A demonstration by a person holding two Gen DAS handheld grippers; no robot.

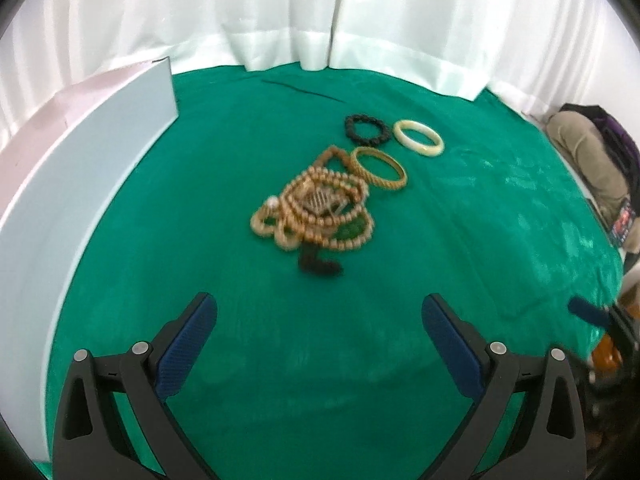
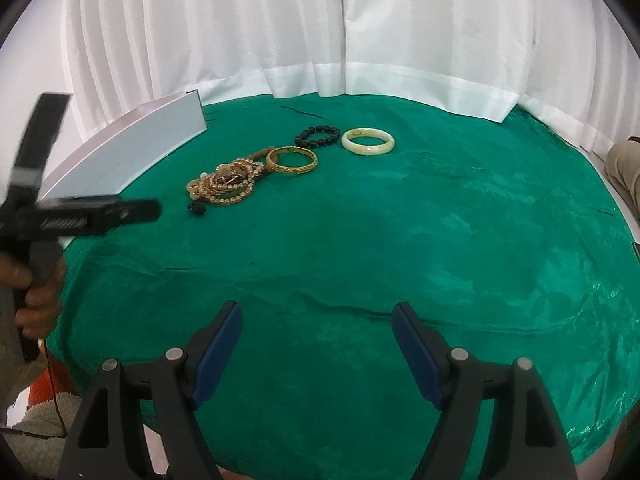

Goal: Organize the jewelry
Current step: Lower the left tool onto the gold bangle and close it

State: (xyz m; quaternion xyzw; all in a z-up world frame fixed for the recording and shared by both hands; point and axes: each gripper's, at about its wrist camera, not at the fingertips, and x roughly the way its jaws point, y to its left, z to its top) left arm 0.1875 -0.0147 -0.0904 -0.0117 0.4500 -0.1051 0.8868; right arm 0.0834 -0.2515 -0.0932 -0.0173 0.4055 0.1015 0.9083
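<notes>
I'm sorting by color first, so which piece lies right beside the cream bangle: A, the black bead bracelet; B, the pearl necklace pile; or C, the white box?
A: the black bead bracelet lies just left of the cream bangle.

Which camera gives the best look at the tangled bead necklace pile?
The left wrist view: the bead necklace pile sits central and large, though slightly blurred. In the right wrist view the pile is smaller, farther off, left of centre.

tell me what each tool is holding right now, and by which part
Nothing. The left tool and right tool are both open and empty above the green cloth, short of the jewelry.
</notes>
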